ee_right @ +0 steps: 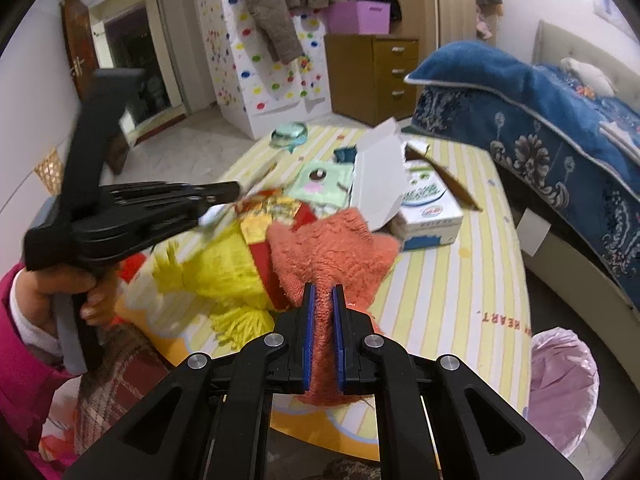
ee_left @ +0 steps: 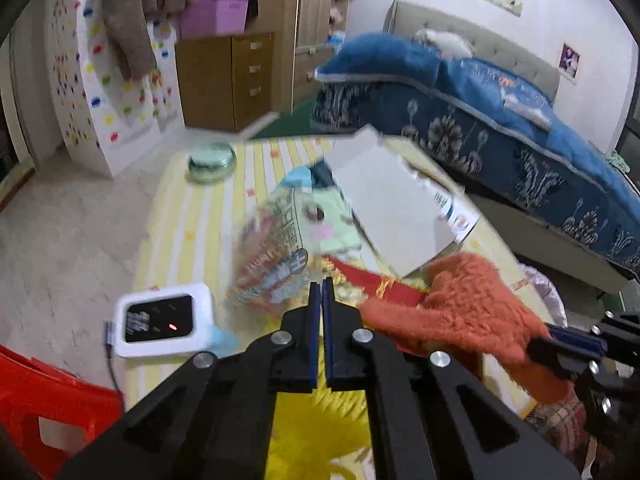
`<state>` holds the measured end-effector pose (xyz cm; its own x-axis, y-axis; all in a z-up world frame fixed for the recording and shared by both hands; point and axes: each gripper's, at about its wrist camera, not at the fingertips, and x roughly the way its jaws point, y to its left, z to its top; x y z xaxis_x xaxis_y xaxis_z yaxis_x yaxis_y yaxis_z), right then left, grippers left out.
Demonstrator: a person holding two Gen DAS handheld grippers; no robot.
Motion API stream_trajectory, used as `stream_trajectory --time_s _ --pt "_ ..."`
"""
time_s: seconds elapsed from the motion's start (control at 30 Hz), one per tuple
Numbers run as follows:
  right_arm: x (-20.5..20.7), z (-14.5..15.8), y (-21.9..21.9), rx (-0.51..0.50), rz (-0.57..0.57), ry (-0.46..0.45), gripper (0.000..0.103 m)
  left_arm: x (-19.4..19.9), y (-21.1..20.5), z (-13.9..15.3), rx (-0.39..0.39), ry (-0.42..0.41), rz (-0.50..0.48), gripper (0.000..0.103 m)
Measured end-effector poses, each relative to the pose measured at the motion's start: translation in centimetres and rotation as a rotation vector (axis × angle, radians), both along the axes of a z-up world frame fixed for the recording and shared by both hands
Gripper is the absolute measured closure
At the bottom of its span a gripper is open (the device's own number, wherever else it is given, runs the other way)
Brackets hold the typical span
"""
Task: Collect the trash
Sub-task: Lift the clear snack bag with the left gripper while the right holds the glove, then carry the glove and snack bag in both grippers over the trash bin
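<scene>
**op_rig:** Two grips on at once here. My right hand-held gripper point(ee_right: 322, 300) is clamped on the fuzzy orange cloth point(ee_right: 336, 248), which bunches up between the blue pads. My left hand-held gripper point(ee_left: 322, 286) has its jaws nearly together, and from the right wrist view it looks pinched on the edge of a crinkly clear snack wrapper point(ee_left: 272, 256). That wrapper is the trash I'm after, I think. It sits mid-counter, just in front of the torn white cardboard box point(ee_left: 392, 208) and partly over a pale green card point(ee_left: 332, 224).

**binlurker:** Where's the bin?

**op_rig:** Pink-lined trash bin point(ee_right: 560, 376) on the floor, off the near right corner of the striped counter point(ee_right: 460, 280). The wrapper has to cross over the cloth to get there.

**binlurker:** Then lift it straight up first. Thin film slips, so keep the squeeze steady and don't drag it, or the green card comes along too.

**op_rig:** Agreed. I'd also hold the cloth low and out of the path, since it's touching the red and yellow fringed thing point(ee_right: 224, 280) underneath. The left view is motion-blurred, so I can't say how deep the bite on the wrapper is. I'd go slow and release only once it's above the liner.
</scene>
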<state>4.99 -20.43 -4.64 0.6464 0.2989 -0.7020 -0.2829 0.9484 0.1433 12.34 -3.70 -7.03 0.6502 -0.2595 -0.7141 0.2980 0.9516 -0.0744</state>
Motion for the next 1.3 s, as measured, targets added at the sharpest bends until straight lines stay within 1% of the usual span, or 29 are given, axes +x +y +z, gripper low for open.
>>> stream_trajectory --time_s 0.13,0.27,0.37,0.5,0.63,0.77,0.9,1.03,1.17,1.3 --pt "-0.7 2.4 -1.2 0.023 -0.057 -0.08 0.095 -1.7 1.1 3.8 -0.035 -0.085 -0.005 0.103" --pt "-1.6 5.1 -3.5 0.055 -0.132 -0.159 0.095 -3.3 1.2 7.1 -0.079 -0.159 -0.03 0.103" --pt "-2.4 6.6 -5.2 0.057 -0.174 -0.192 0.095 -4.6 0.2 8.7 -0.109 -0.191 -0.072 0.103" --pt "-3.6 7.4 -7.4 0.05 -0.224 -0.208 0.095 -5.9 -1.9 9.4 -0.146 -0.202 -0.138 0.103" --pt "-5.0 6.9 -9.6 0.032 -0.28 -0.2 0.095 -7.0 -5.5 8.9 -0.181 -0.179 -0.239 0.103" --pt "-6.2 5.9 -12.1 0.021 -0.343 -0.178 0.095 -7.3 -9.7 7.5 -0.201 -0.134 -0.33 0.103" --pt "-7.9 4.8 -15.7 0.001 -0.432 -0.155 0.095 -7.4 -14.1 6.1 -0.214 -0.091 -0.425 0.103" --pt "-9.5 3.5 -19.2 -0.021 -0.526 -0.127 0.095 -7.1 -18.8 4.2 -0.225 -0.03 -0.519 0.103" --pt "-10.8 1.7 -23.0 -0.045 -0.622 -0.084 0.095 -6.5 -23.0 2.5 -0.249 0.042 -0.596 0.103" --pt "-10.9 -0.6 -25.9 -0.047 -0.679 -0.035 0.095 -6.1 -26.7 0.1 -0.261 0.116 -0.653 0.103"
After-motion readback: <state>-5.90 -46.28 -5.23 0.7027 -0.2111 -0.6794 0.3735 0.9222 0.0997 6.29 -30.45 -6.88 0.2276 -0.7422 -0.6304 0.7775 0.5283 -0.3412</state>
